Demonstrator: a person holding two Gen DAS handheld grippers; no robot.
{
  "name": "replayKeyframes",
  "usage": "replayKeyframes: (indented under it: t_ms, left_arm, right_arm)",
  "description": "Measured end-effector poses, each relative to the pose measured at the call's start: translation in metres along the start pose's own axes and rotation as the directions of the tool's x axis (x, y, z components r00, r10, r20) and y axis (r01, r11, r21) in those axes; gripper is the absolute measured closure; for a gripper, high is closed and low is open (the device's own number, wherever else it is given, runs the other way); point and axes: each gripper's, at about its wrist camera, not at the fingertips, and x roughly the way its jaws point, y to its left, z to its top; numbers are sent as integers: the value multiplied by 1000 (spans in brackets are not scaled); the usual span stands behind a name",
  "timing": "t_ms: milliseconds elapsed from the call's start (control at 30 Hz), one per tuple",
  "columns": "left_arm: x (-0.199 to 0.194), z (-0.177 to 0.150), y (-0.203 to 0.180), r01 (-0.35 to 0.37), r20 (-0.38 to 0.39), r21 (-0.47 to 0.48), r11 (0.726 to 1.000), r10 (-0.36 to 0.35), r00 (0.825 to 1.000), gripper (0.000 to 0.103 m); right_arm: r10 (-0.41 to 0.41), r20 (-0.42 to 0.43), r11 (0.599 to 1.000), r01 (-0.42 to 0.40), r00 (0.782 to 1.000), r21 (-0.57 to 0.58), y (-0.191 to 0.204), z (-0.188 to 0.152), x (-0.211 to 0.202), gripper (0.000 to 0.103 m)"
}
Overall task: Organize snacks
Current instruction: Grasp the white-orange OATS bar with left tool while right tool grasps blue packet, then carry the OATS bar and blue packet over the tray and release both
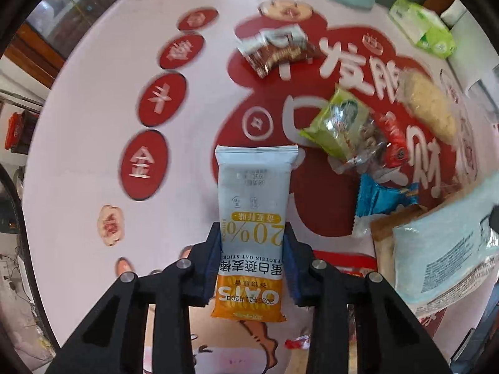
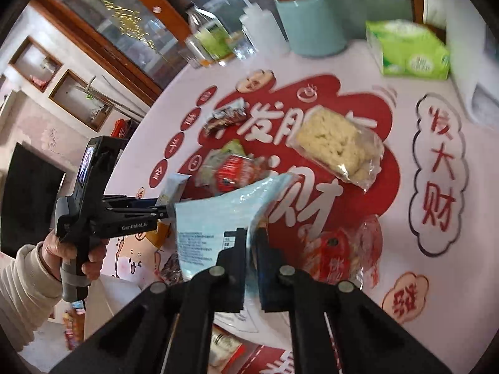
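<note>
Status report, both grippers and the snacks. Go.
Left gripper shut on oat bar. Right gripper shut on pale blue pouch. Loose snacks left on table: green packet, clear-wrapped cake. Nothing blocking.

On the surface [image 2: 358, 62], a tissue pack [image 2: 408, 50] lies at the far right and a canister [image 2: 308, 21] stands left of it. Nearer, a crumbly bar [image 2: 336, 143] lies right of a small wrapper [image 2: 226, 118].
</note>
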Motion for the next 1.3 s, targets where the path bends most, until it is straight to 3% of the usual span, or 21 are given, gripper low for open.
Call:
replayKeyframes:
  t_ms: [133, 267, 633, 867, 1067, 1300]
  left_arm:
    - [-40, -12, 0, 2, 85, 2, 1000, -2, 996, 69]
    - [-102, -25, 16, 36, 184, 8, 999, -37, 982, 69]
    - [-244, -106, 34, 66, 419, 123, 990, -112, 901, 67]
    - [-275, -178, 39, 15, 489, 200, 980, -114, 865, 66]
    - [-259, -218, 41, 14, 481, 235, 972, -129, 867, 66]
    - [-223, -238, 33, 14, 405, 263, 965, -123, 906, 66]
  right_arm:
    - [-75, 83, 996, 78, 994, -31, 25, -11, -26, 98]
    - [-157, 177, 984, 170, 972, -59, 53, -25, -60, 98]
    - [-286, 408, 949, 316, 867, -6, 146, -76, -162, 98]
    - [-283, 452, 948, 320, 846, -6, 203, -119, -200, 98]
    - [-269, 452, 948, 317, 851, -33, 241, -159, -206, 98]
    - [-289, 337, 944, 326, 896, -59, 261, -195, -175, 98]
